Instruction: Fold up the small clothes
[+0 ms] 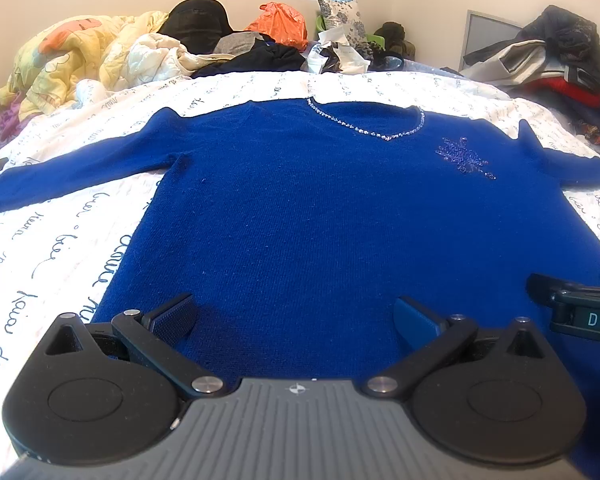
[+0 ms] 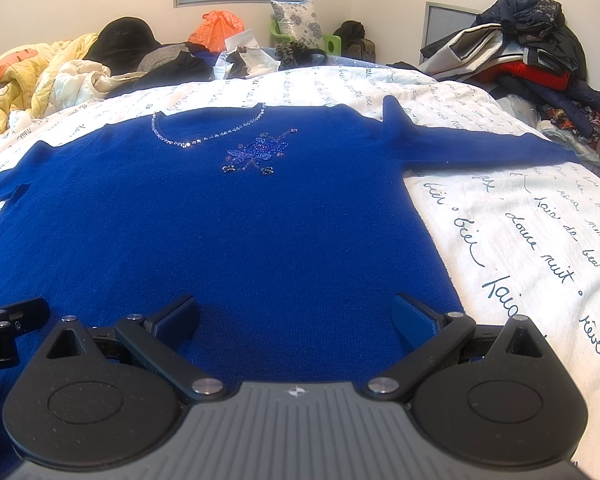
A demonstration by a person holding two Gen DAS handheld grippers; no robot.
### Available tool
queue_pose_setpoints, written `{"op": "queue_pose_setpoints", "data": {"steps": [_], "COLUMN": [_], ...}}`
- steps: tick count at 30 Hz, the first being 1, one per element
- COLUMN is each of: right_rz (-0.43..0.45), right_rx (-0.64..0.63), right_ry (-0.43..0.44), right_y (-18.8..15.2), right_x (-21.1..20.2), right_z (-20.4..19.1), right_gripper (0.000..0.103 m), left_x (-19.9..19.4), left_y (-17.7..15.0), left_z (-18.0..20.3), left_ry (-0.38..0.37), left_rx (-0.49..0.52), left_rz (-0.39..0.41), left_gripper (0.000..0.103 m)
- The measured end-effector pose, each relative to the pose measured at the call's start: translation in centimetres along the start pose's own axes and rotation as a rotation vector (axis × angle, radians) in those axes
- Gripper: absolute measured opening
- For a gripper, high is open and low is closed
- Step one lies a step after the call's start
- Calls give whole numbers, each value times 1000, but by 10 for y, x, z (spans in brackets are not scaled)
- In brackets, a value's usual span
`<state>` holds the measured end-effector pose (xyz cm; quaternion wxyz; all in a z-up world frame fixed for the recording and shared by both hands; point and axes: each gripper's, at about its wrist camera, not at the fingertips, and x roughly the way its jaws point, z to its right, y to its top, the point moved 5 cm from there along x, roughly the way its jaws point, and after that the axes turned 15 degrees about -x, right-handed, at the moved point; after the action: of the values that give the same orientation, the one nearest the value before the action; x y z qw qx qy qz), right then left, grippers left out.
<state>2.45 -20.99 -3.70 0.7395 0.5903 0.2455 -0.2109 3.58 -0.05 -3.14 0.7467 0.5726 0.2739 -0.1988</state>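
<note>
In the left wrist view, the left gripper [image 1: 296,320] hangs with its jaws spread wide and nothing between them over the hem end of a blue sweater [image 1: 300,208], which lies flat, sleeves out, on the bed [image 1: 52,248]. In the right wrist view, the right gripper [image 2: 296,318] is likewise released above the same sweater [image 2: 220,220], near its right edge beside the script-printed sheet [image 2: 540,248].

Blue sweater [image 1: 300,216]: hem lying hidden beneath both gripper bodies; left sleeve running off the left wrist view's edge. Right gripper [image 1: 576,308]: showing only partly at that view's right edge. Bedsheet [image 2: 520,240] script: blurring, unreadable farther back.
</note>
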Motion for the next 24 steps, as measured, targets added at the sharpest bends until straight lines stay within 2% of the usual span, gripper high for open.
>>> {"op": "queue_pose_setpoints", "data": {"steps": [24], "right_rz": [-1], "right_rx": [-2], "right_ry": [-2], "right_y": [0], "right_x": [0], "right_z": [0], "right_gripper": [103], "left_x": [-2], "left_y": [-1], "left_z": [-2], "left_ry": [7], "left_rx": [1], "left_rz": [6], "left_gripper": [103]}}
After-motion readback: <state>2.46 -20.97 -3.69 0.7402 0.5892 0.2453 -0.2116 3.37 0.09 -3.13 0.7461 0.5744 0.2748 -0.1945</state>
